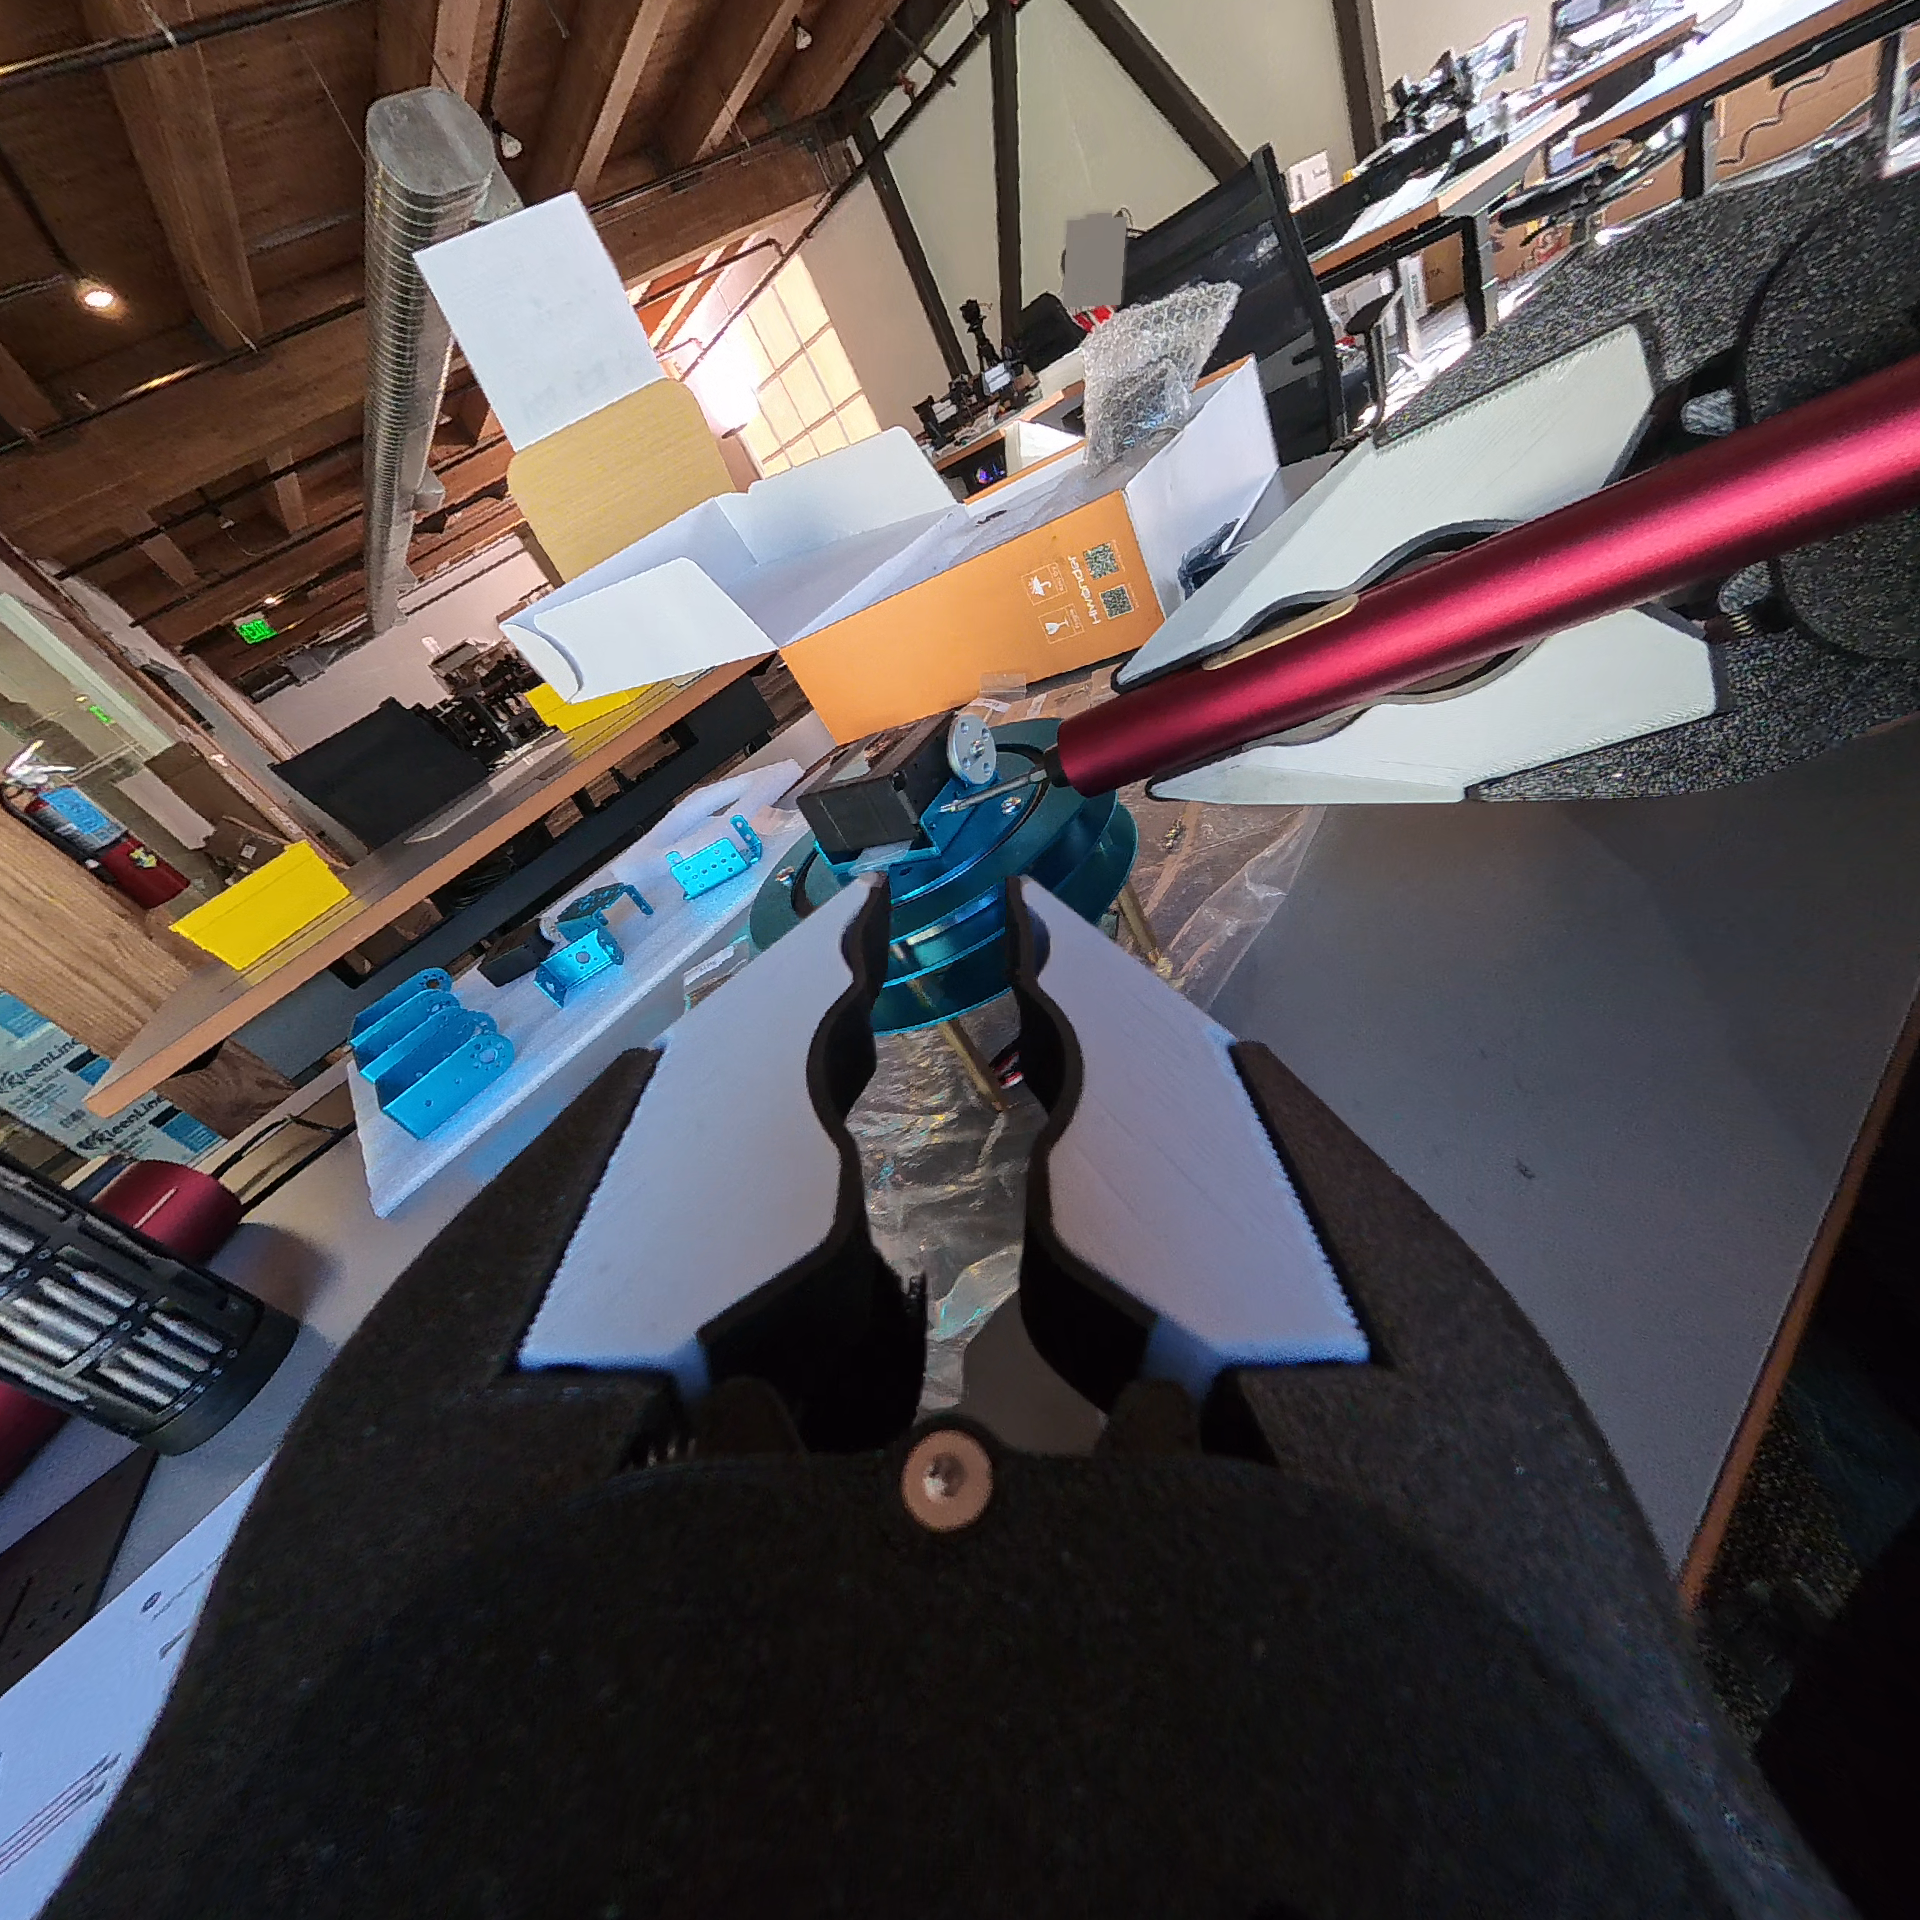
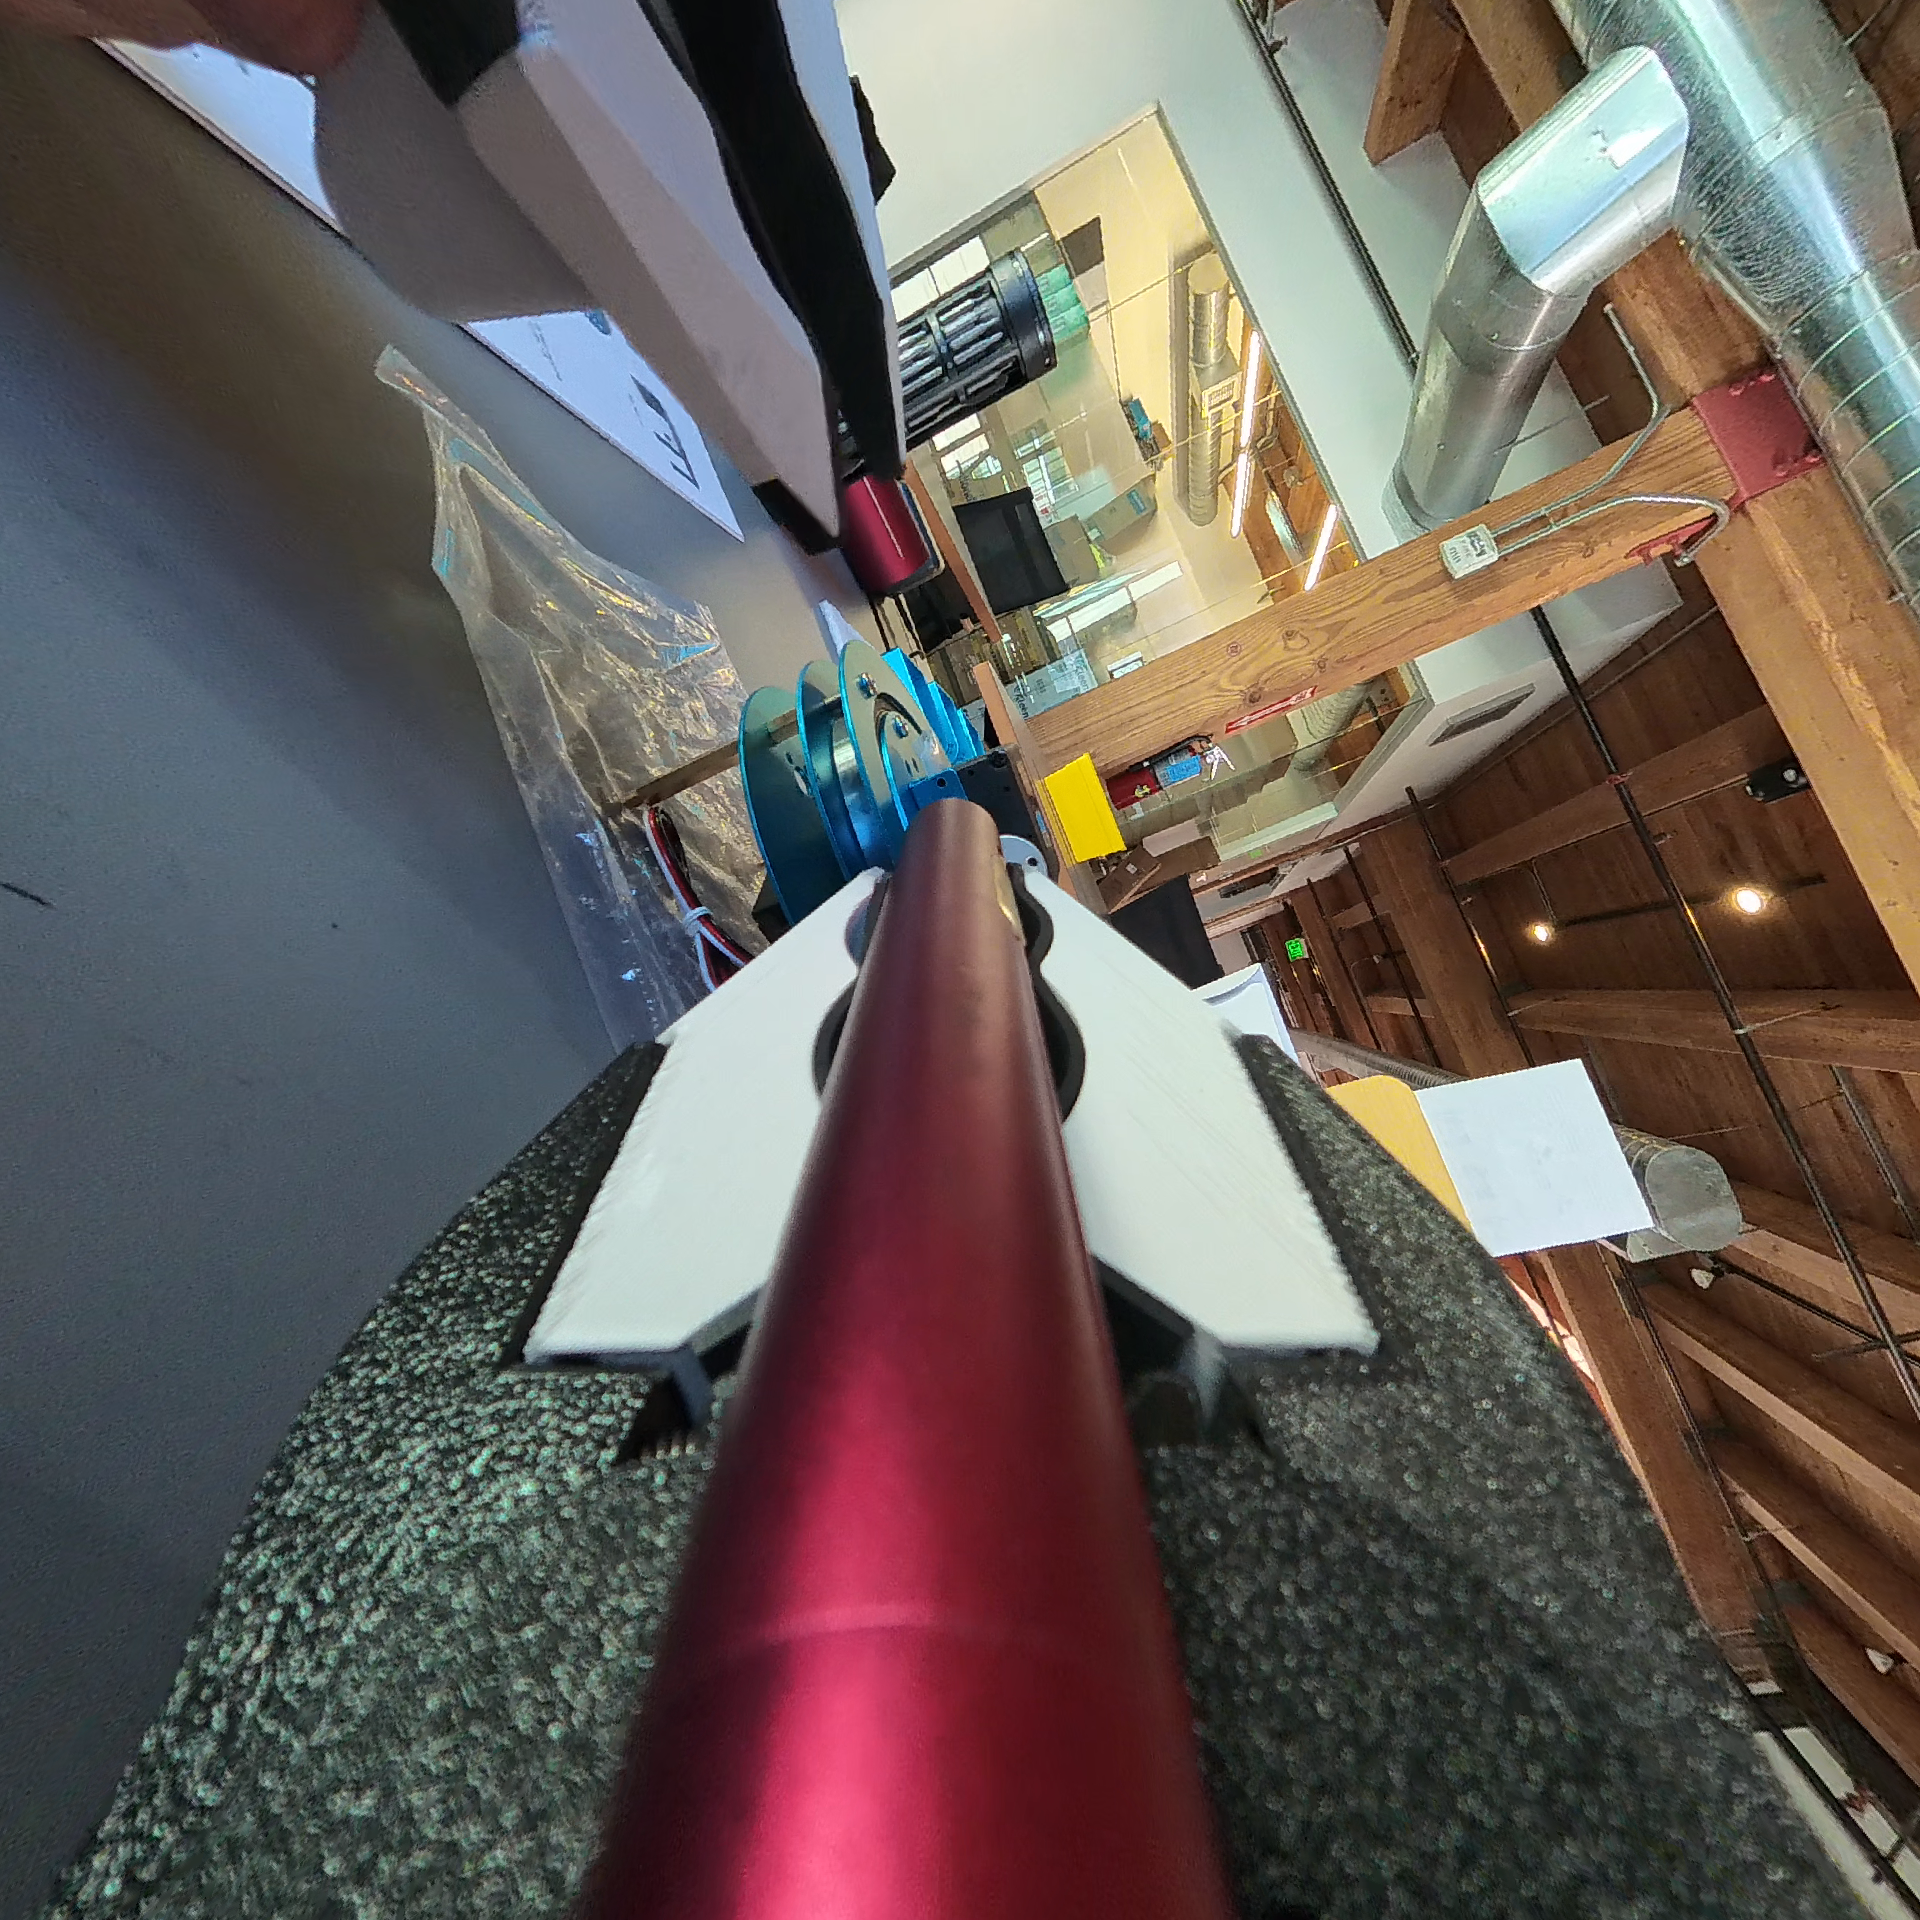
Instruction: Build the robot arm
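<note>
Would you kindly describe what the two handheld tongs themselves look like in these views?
Both match. The left tongs and right tongs each have a dark, speckled, rough-textured body carrying two flat white ribbed fingers that taper forward. Wavy black pads line the inner edges. A copper-coloured pivot screw shows on the left pair. No cables or sleeves are visible.

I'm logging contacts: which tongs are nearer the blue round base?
Left. The left tongs straddle the blue round base, open. The right tongs sit above and beside it, shut on the red screwdriver.

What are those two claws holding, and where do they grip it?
The right gripper clamps a red screwdriver along its handle. The left gripper is open and holds nothing.
</note>
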Demonstrator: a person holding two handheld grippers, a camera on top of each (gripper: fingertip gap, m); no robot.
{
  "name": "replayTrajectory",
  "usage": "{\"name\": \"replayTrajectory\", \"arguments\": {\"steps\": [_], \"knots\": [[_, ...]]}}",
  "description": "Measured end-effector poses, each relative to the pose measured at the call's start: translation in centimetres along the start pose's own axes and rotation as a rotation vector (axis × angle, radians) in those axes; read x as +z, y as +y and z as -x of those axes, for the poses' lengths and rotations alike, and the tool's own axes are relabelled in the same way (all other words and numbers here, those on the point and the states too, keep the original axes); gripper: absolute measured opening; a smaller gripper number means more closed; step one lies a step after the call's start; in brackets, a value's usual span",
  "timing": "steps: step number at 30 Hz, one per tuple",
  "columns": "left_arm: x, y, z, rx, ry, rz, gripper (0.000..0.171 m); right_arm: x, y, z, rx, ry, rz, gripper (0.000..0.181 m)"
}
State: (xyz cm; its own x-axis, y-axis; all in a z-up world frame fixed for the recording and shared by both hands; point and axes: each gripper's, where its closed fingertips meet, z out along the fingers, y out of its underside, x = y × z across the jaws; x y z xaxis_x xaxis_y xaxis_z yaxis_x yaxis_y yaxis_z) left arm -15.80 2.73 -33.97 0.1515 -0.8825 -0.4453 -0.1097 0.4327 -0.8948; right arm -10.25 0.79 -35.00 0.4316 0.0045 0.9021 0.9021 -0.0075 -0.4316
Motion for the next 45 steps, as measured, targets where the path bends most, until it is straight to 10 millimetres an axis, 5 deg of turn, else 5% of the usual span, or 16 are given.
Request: {"name": "replayTrajectory", "arguments": {"steps": [9,12,17,45], "knots": [[0.2,-4.2,-6.7,-0.177,0.396,-0.092,0.026,-0.1,0.0,0.0,-0.001,0.004,0.002,0.020],[0.5,-5.1,-6.7,-0.169,0.427,-0.104,0.026,-0.1,-0.1,0.0,-0.008,0.005,0.000,0.020],[1.9,-3.8,-7.4,-0.065,0.481,0.017,0.055,-0.2,-0.1,-0.1,-0.009,0.006,-0.004,0.020],[2.6,-2.0,-8.0,0.316,0.469,0.154,0.048,-0.4,-0.3,-0.1,-0.052,0.004,0.007,0.019]]}}
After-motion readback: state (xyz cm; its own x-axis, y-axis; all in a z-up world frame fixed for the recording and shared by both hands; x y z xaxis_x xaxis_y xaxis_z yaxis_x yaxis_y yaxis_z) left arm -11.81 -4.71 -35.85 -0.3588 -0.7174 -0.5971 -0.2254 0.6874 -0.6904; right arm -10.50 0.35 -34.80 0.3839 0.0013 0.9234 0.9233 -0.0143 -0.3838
